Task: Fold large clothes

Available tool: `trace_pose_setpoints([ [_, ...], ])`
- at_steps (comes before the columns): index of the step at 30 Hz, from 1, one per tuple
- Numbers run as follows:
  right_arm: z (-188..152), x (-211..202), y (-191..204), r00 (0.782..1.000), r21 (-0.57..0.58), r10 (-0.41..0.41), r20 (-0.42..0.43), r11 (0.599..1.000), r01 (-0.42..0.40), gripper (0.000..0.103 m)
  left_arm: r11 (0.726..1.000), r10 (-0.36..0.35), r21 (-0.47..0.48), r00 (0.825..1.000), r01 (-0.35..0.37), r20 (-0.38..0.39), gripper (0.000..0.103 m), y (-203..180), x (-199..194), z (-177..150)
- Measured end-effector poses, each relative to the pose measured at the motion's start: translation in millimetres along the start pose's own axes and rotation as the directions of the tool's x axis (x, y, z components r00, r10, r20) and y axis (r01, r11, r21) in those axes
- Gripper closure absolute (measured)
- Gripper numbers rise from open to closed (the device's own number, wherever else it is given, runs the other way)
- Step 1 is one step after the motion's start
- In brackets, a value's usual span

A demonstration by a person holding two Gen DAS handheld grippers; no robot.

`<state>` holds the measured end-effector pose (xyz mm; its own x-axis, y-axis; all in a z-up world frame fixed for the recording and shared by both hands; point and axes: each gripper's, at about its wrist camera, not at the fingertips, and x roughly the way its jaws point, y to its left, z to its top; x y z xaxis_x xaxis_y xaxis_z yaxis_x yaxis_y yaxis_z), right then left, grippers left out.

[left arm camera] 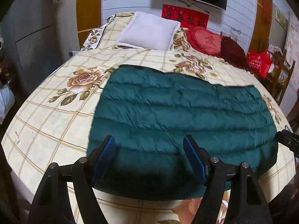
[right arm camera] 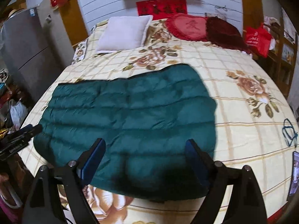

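Our left gripper [left arm camera: 149,160] and right gripper [right arm camera: 144,160] both gape wide and empty above the green quilted jacket's [left arm camera: 183,123] near edge. Its long axis runs crosswise before us, one end nearer each gripper.

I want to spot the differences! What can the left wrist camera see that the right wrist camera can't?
Only the left wrist view shows the right gripper's black tip at its right edge. Only the right wrist view shows a teal cord and a phone lying on the floral checked bedspread. Both show the folded dark teal quilted jacket, white square pillow and red heart-shaped cushion.
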<state>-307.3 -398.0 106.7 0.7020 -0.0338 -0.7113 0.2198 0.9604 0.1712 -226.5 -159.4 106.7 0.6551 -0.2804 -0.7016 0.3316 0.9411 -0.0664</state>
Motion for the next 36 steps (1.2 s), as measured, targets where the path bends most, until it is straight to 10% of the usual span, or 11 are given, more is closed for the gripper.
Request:
trace_pose_setpoints([
  [36,-31,0,59,0.995,-0.094,-0.049,0.091,0.994,0.058,0.013,0.999,0.038,0.023,0.999,-0.039,0.032,0.045,-33,-7,-27],
])
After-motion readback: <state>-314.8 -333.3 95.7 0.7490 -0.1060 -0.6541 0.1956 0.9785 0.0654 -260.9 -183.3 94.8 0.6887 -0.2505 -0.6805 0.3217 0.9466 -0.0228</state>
